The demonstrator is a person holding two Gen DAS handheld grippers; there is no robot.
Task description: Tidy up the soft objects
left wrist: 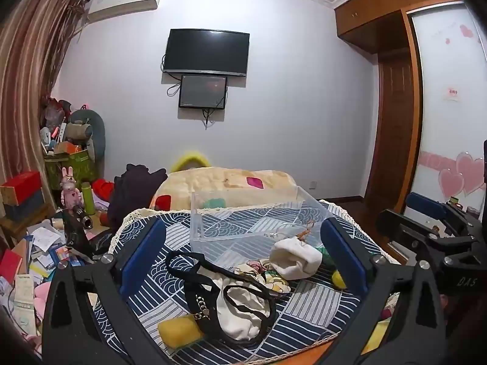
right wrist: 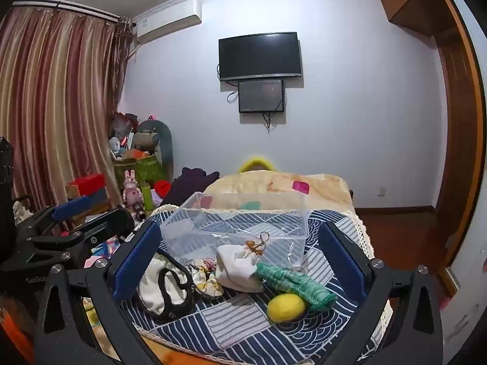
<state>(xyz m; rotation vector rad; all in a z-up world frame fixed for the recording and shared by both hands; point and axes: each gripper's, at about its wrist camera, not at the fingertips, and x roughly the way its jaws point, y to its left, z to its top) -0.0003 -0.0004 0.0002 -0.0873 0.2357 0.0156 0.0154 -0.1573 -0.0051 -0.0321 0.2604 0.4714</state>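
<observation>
A bedroom with a wall-mounted television (right wrist: 260, 56) and striped curtains (left wrist: 27, 70) frames a small table draped in a blue-and-white patterned cloth (left wrist: 307, 307), where the soft things lie heaped just in front of a clear plastic box (right wrist: 240, 219). The box stands open-topped and looks empty, presumably so that the pile can be dropped in piece by piece.

The left gripper (left wrist: 240, 252) hovers with its jaws spread wide, holding nothing. Near its left jaw lies a yellow sponge (left wrist: 179, 330), touching a cream pouch with black trim (left wrist: 240, 310); between the jaws sits a floral fabric piece (left wrist: 271, 276), and toward the right jaw a white drawstring bag (left wrist: 296, 258), resting against the box's front wall.

The right gripper (right wrist: 240, 258) also hangs open and empty, jaws spread to either side of the pile. Here the pouch lies against its left jaw, the white bag sits midway, and nearer the right jaw rest a green knitted piece (right wrist: 295, 283) and a yellow ball (right wrist: 286, 307), touching each other (the ball may roll if nudged).

Both grippers seem posed for a first pick, so the sorting appears barely begun. The items overlap, so I judge that lifting one may drag a neighbour along.
</observation>
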